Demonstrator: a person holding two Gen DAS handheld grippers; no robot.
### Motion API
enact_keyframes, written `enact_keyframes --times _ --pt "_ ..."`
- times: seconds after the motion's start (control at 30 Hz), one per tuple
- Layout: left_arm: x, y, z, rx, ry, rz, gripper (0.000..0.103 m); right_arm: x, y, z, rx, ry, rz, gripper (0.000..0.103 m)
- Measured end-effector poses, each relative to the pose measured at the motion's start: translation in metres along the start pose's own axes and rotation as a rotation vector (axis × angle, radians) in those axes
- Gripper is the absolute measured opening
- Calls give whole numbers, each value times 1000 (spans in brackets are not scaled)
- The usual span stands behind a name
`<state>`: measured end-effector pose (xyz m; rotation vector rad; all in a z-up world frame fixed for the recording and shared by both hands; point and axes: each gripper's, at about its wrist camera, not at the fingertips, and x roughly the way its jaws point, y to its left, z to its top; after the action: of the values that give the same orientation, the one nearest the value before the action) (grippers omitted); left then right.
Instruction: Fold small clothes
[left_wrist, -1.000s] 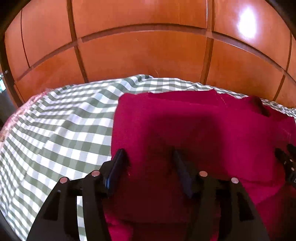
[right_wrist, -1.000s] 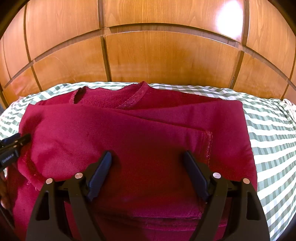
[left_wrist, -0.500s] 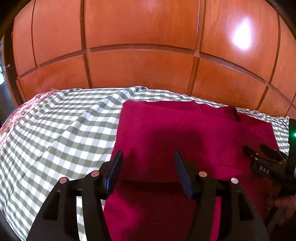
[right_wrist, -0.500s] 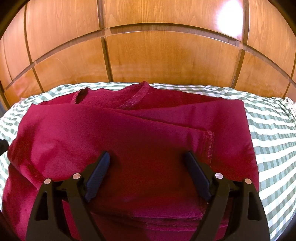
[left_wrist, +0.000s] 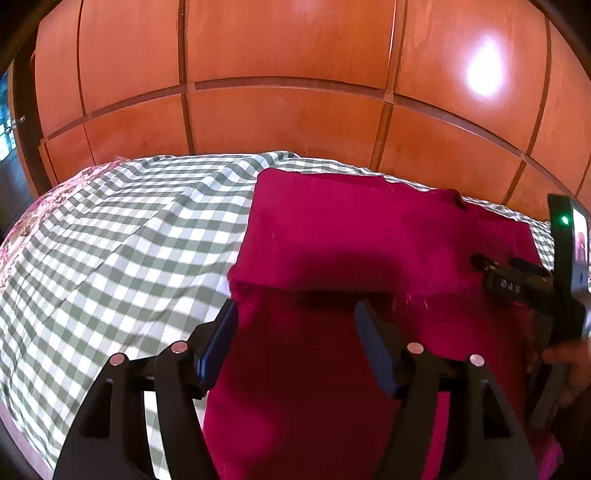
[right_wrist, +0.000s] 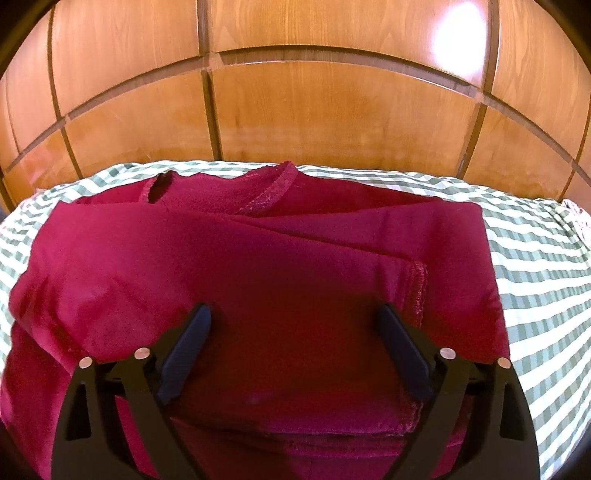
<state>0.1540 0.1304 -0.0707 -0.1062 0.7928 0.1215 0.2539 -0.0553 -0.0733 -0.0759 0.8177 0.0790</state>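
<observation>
My 2 tongs are both widening, gripping nothing. The left tongs (left_wrist: 295, 314) and right tongs (right_wrist: 295, 317) hover over a folded maroon garment (right_wrist: 258, 266), neckline away from me, lying on a green-checked cloth (left_wrist: 129, 240) before wood panelling (right_wrist: 314, 110).

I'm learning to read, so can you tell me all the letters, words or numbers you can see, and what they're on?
"DAS", white letters on the side of the black right gripper, seen from the left gripper's camera; blurry, so the middle letter is unsure.
The small lit screen by that gripper: too blurred to read.
Nothing is written on the red shirt, the checked cloth or the wooden panels.
</observation>
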Motion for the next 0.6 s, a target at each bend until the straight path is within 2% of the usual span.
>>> enact_keyframes --times 0.07,0.3,0.5,0.6 --pt "-8 2 -6 0 -2 -4 68 -5 1 1 1 19 -6 99" --pt "-20 18 -33 -1 33 -23 69 -48 8 -24 21 50 7 99" --pt "-29 47 -57 -13 85 -59 68 -86 -48 -71 96 117 -4 99" --pt "-35 58 -74 -14 124 -112 59 -104 -75 -100 151 161 26 99"
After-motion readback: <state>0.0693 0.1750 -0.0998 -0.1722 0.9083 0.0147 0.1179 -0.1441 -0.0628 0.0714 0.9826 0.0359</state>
